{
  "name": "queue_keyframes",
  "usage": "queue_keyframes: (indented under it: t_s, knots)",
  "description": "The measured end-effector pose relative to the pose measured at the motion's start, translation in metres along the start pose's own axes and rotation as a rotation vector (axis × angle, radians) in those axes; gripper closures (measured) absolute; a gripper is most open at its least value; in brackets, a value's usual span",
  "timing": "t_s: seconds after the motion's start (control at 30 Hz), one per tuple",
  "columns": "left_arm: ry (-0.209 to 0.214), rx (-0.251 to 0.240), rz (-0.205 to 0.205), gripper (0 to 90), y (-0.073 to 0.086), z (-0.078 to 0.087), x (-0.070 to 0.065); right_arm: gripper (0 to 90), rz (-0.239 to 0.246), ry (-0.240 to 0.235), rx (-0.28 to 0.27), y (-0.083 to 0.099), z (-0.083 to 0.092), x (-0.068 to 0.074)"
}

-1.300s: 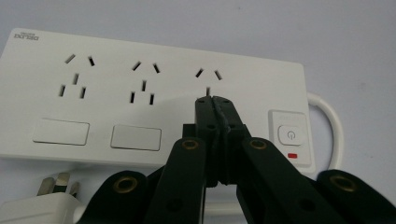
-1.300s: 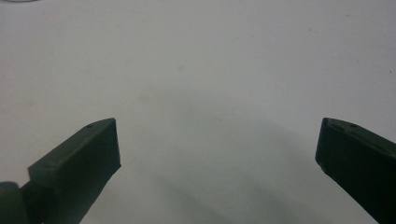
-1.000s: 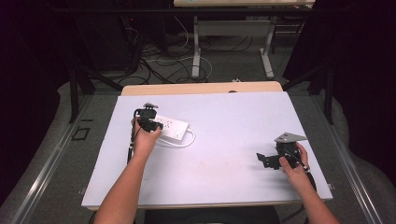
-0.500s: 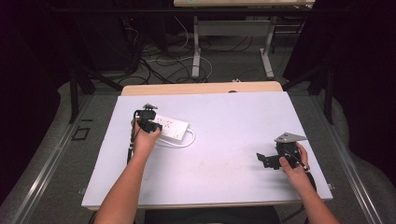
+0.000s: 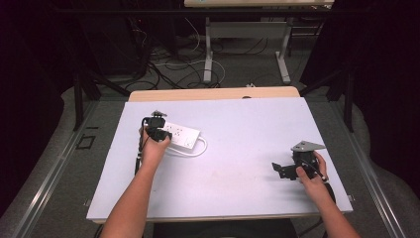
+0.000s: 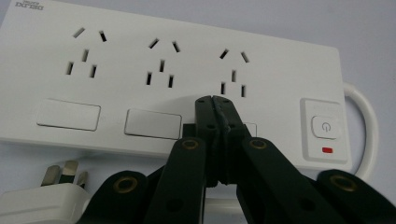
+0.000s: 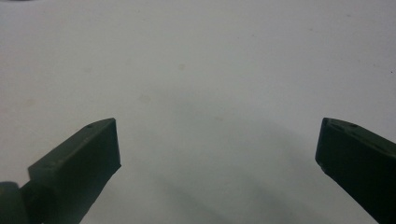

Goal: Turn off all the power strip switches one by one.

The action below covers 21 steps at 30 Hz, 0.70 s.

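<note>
Nothing has shifted since the earlier frames: both of my hands sit where they were, and the white plastic power strip [image 5: 179, 136] lies in the same spot on the left half of the pale lilac worktop [image 5: 237, 148], towards its far side.

My left gripper [image 5: 159, 133] rests at the left end of that strip as the high view shows it, its jaws pressed together with nothing between them. In the left gripper view the closed tips [image 6: 215, 103] sit over the strip's face [image 6: 140, 88], just below the third group of socket holes and beside the power button with its small red mark [image 6: 325, 132]. Whether the tips actually touch the casing I cannot tell. A white plug [image 6: 44, 198] lies on the worktop just in front of the strip, at the lower left of that view, and the strip's white cable [image 5: 197, 150] loops along its near side.

My right gripper [image 5: 283, 169] is well apart from all this, near the right edge on the near side. Its jaws stand wide open over bare worktop [image 7: 201, 93], holding nothing.
</note>
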State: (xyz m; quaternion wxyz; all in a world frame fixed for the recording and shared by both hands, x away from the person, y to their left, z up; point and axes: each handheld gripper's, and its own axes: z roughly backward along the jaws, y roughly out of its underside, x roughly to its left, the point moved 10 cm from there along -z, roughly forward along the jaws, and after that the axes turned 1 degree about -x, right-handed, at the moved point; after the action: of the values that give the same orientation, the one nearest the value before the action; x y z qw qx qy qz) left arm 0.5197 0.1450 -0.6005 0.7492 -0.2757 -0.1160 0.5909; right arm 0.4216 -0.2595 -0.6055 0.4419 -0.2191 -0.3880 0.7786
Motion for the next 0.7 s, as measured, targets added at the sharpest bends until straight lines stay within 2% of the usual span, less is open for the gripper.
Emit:
queue_keyframes:
  t_s: [0.03, 0.07, 0.2, 0.23, 0.7]
  knots:
    - [-0.004, 0.020, -0.005, 90.0, 0.0019, -0.0010, 0.0006, 0.0, 0.000, -0.002, 0.000, 0.0000, -0.0001, 0.0001]
    - [-0.002, 0.000, -0.003, 90.0, 0.0008, -0.0019, 0.0004, 0.0, 0.001, 0.003, 0.002, 0.0001, 0.0003, -0.0003]
    - [0.006, -0.009, 0.003, 90.0, 0.0010, -0.0018, 0.0011, 0.0, -0.003, 0.000, 0.000, 0.0000, 0.0001, -0.0001]
    - [0.007, 0.003, 0.001, 90.0, 0.0018, -0.0009, 0.0013, 0.0, -0.003, 0.001, 0.001, 0.0002, 0.0000, -0.0003]
    - [0.010, -0.004, 0.009, 90.0, -0.0003, -0.0005, 0.0029, 0.0, -0.002, -0.001, 0.003, 0.0006, -0.0005, -0.0004]
